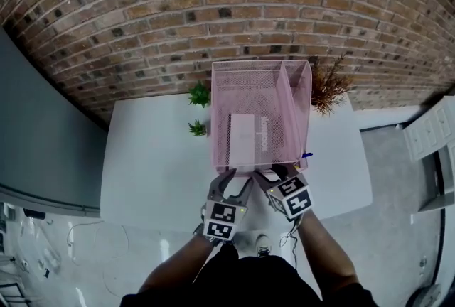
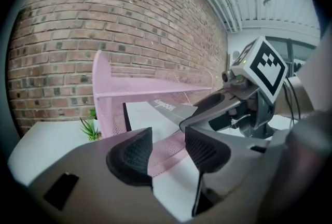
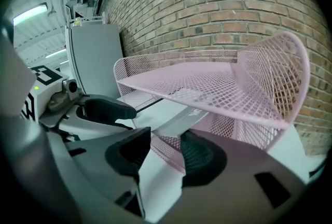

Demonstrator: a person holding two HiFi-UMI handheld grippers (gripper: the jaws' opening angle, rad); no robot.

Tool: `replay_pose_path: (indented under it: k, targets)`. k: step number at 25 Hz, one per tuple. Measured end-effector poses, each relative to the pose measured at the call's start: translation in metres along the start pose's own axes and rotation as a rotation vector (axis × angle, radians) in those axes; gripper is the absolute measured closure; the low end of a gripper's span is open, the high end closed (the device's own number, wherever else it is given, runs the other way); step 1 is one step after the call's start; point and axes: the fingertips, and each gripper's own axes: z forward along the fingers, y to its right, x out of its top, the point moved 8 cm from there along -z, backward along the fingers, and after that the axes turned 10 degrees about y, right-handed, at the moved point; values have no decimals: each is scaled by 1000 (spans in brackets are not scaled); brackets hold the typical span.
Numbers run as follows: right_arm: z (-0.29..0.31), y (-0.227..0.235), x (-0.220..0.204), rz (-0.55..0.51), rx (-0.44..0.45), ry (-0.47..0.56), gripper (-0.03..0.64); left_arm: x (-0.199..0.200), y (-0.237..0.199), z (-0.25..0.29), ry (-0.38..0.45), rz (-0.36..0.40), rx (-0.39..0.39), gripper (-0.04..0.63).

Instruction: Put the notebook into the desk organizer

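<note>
Since the notebook lay flat inside the organizer (just ahead of both), the jaws of left gripper and right gripper were held wide, empty.

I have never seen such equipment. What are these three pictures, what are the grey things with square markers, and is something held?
A person holds a hand tool with two fingers in each hand: the left gripper and the right gripper. One picture comes from a camera on the person's head; the other two from cameras on the tools. On the white table stands a pink mesh organizer with a notebook inside, beside small plants. Both grippers are open and hold nothing.
</note>
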Motion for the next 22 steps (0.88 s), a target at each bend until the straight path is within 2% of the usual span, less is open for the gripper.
replay_pose_path:
  k: [5,16,22]
  targets:
    - [0,3,3,-9,11,5,431,-4,-3,11,-31,7,-14,397]
    - [-4,8,1,-14,44,-3,430,-1,-9,20,-55,1,34,422]
    - [-21,11,-3,-7,51,13,430,-3,-10,21,-57,-46,72,422]
